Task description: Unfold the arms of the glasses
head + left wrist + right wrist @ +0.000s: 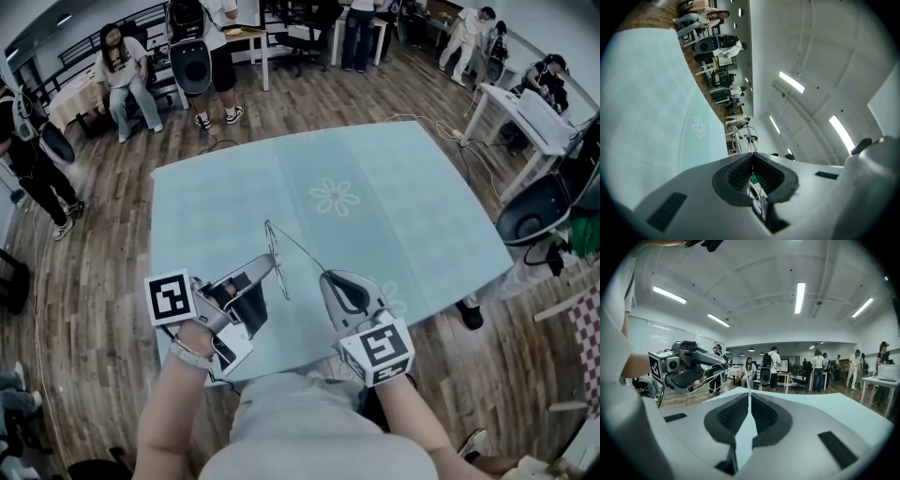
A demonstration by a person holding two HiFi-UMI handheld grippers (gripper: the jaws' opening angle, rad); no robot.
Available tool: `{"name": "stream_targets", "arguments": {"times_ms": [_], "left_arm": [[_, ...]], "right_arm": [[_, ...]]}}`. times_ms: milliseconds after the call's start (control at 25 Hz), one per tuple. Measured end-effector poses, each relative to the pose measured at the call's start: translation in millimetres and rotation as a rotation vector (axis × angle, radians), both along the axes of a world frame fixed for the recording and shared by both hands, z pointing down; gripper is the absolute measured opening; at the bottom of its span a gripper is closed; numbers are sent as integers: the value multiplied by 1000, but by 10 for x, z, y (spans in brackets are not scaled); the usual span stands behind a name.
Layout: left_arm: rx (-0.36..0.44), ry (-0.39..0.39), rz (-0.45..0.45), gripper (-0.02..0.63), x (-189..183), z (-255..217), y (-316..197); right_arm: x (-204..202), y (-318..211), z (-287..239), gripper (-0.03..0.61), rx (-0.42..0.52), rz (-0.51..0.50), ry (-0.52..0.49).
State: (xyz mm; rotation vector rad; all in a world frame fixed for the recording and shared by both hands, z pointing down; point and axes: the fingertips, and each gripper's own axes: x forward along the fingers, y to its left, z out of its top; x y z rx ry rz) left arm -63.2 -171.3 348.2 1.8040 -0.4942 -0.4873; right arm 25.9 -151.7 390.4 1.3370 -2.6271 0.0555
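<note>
Left tongs [266, 266] sit lower left of the head view, rolled on their side, pressed together on the thin wire glasses [279, 272]. In the left gripper view the left tongs [752, 157] have their dark pads closed on the wire rim, and the round lens of the glasses [746, 137] sticks out just past the tips, mid frame.

Right tongs [328, 278] are lower centre of the head view, just right of the left ones, pinching the far end of one temple arm [298, 249]. That arm runs as a thin line from the frame's upper corner down-right to my right tips. In the right gripper view the right tongs [750, 397] are pressed together on the temple arm [748, 380], which rises as a fine wire from between the pads. The left tongs [719, 363] are at mid left there, holding the rim.

The glasses are held in the air between both tongs, above the near edge of the table [403, 187], which has a pale blue cloth with a flower print [335, 197] at centre. Wood floor all round, with people [122, 70] seated and standing along the top of the frame.
</note>
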Motion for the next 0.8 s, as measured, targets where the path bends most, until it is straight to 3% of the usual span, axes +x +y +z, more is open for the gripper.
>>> {"name": "stream_targets", "arguments": {"times_ms": [800], "left_arm": [[-27,9,51,12,48,114,244]], "right_arm": [[350,-202,3,25,-18,114,-36]]}}
